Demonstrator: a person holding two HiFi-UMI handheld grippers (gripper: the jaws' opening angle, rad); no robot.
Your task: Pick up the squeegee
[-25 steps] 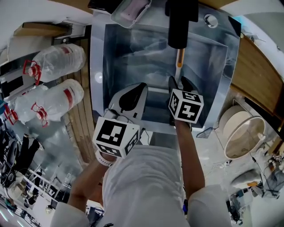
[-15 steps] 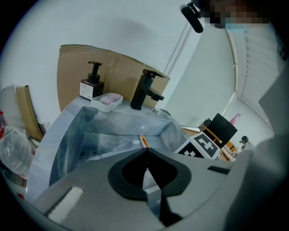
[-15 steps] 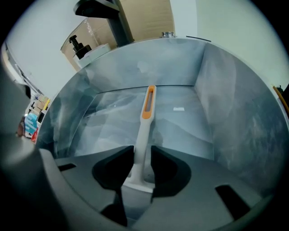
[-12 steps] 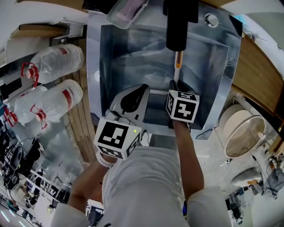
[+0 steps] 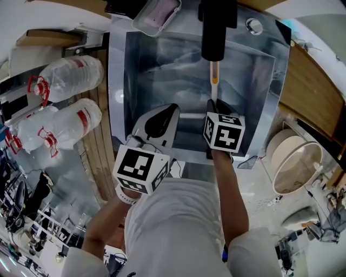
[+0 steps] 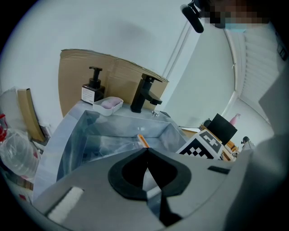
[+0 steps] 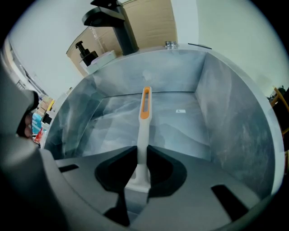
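The squeegee (image 7: pixel 143 122) has a white handle with an orange end and lies in the steel sink (image 7: pixel 235 126). In the head view its handle (image 5: pixel 214 81) runs up from my right gripper (image 5: pixel 214 104) toward the faucet. My right gripper (image 7: pixel 142 151) has just been closing, and its black pads now press on the white handle from both sides. The squeegee's blade end is hidden under the jaws. My left gripper (image 5: pixel 172 108) hangs over the sink's near left part, shut and holding nothing, its tips meeting (image 6: pixel 147 149). The squeegee's orange tip (image 6: pixel 142 140) shows just beyond them.
A black faucet (image 5: pixel 216 27) stands over the sink's back rim, with a soap dish (image 5: pixel 157 13) and a pump bottle (image 6: pixel 92 88) beside it. Large water bottles (image 5: pixel 70 76) lie left of the sink. Stacked bowls (image 5: pixel 294 162) sit at the right.
The right gripper's jaws, open on either side of the handle a second ago, have closed onto it. The left gripper has stayed where it was.
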